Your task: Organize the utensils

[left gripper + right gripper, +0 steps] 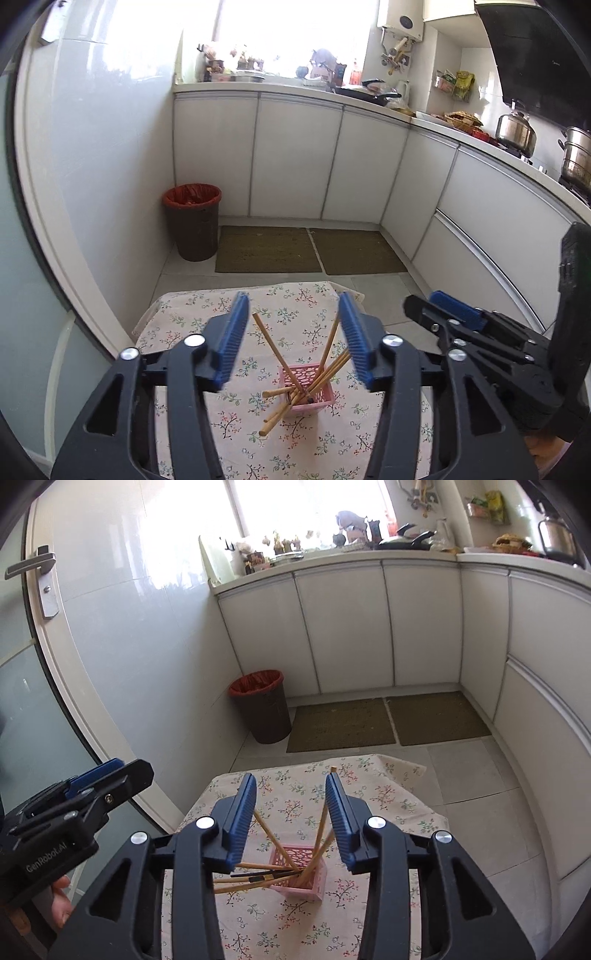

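Observation:
A small pink lattice basket [320, 397] stands on a floral tablecloth [184, 321] and holds several wooden chopsticks [275, 350] that fan out over its rim. My left gripper [293, 306] is open and empty, raised above the basket. The right gripper's body [491, 343] shows at the right of the left wrist view. In the right wrist view the same basket [317, 880] with chopsticks [243, 880] sits below my right gripper [290, 782], which is open and empty. The left gripper [74, 808] shows at the left edge.
The small table's far edge [258, 290] drops to a tiled floor with two green mats [267, 249]. A brown bin with a red liner [192, 225] stands by the wall. White cabinets [295, 155] and a cluttered counter run behind and to the right.

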`<control>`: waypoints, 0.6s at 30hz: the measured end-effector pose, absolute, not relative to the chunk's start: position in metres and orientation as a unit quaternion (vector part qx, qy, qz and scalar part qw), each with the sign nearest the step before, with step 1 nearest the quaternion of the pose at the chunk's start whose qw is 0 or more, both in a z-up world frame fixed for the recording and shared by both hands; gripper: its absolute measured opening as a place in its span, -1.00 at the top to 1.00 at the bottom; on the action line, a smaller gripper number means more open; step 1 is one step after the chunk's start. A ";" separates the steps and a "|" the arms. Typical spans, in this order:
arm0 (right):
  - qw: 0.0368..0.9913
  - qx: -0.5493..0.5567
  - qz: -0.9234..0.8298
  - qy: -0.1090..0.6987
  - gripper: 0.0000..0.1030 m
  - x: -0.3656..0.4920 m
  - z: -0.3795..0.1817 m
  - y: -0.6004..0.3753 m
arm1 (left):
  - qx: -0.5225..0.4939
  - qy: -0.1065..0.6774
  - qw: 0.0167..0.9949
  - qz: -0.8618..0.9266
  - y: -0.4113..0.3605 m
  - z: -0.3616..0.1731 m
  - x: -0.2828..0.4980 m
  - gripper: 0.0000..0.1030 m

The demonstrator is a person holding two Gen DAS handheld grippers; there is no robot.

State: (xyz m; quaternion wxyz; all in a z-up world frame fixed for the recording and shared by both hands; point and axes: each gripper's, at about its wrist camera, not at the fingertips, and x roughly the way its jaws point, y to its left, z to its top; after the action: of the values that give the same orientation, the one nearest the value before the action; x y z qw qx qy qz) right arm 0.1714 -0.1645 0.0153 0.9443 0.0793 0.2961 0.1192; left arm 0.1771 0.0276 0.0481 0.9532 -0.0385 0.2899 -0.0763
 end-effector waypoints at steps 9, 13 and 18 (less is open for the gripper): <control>0.960 0.075 0.033 0.269 -0.60 0.103 0.027 -0.177 | -0.028 0.265 0.963 -0.035 0.018 0.049 0.127 -0.80; 0.964 0.075 -0.018 0.255 -0.73 0.075 0.028 -0.189 | -0.045 0.258 0.965 -0.028 0.021 0.050 0.105 -0.86; 0.965 0.078 -0.061 0.241 -0.87 0.045 0.029 -0.200 | -0.040 0.265 0.963 -0.019 0.017 0.046 0.080 -0.86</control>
State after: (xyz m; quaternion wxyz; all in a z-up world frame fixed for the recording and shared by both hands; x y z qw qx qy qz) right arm 0.0452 -0.1996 0.0287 0.9654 0.0778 0.2412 -0.0606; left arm 0.0803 0.0167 0.0456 0.9632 -0.0404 0.2651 -0.0190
